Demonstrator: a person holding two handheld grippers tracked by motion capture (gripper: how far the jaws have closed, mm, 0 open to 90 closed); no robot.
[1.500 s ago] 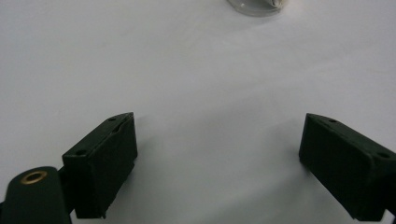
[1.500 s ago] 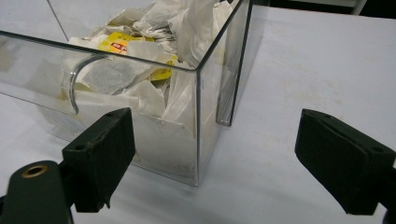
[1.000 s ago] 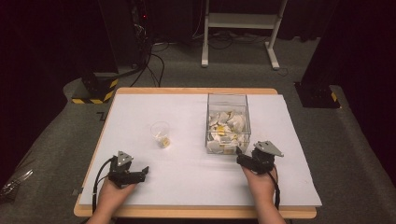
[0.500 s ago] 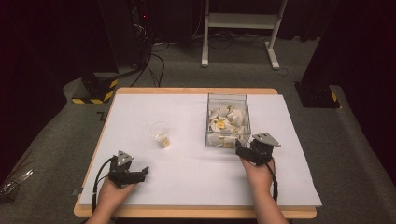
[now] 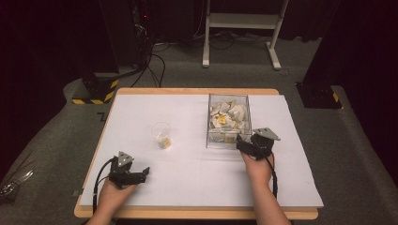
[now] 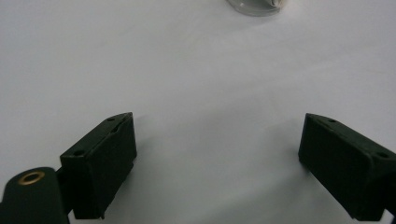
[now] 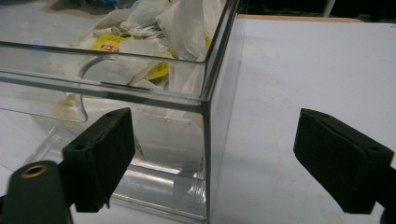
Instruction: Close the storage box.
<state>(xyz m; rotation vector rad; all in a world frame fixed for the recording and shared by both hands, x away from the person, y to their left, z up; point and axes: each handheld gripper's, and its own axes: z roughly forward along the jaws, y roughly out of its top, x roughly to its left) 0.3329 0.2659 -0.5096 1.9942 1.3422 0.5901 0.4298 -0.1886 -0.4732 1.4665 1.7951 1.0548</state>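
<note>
The clear box (image 5: 229,123) stood on the white-covered desk (image 5: 187,187), toward its far right, and it was heaped with pale tea bags (image 5: 225,115) carrying yellow tags. Its long axis ran away from the person, near edge to far edge. From the right gripper view, the box's near corner (image 7: 205,107) rose straight between the jaws, with bags (image 7: 140,51) piled behind the wall.

Left of the box, well apart from it, sat a small clear cup (image 5: 161,135) with something yellowish at its bottom; what exactly, I couldn't tell.

The right hand-held gripper (image 5: 248,144) hovered just at the box's near right corner, jaws spread wide and holding nothing, pointing toward the box. Only that transparent wall stood between it and the bags.

The left hand-held gripper (image 5: 139,175) rested far to the box's near left, jaws wide apart and empty, aimed to the right across bare white cover. In the left gripper view the cup's base (image 6: 254,5) peeked in at the top edge.
</note>
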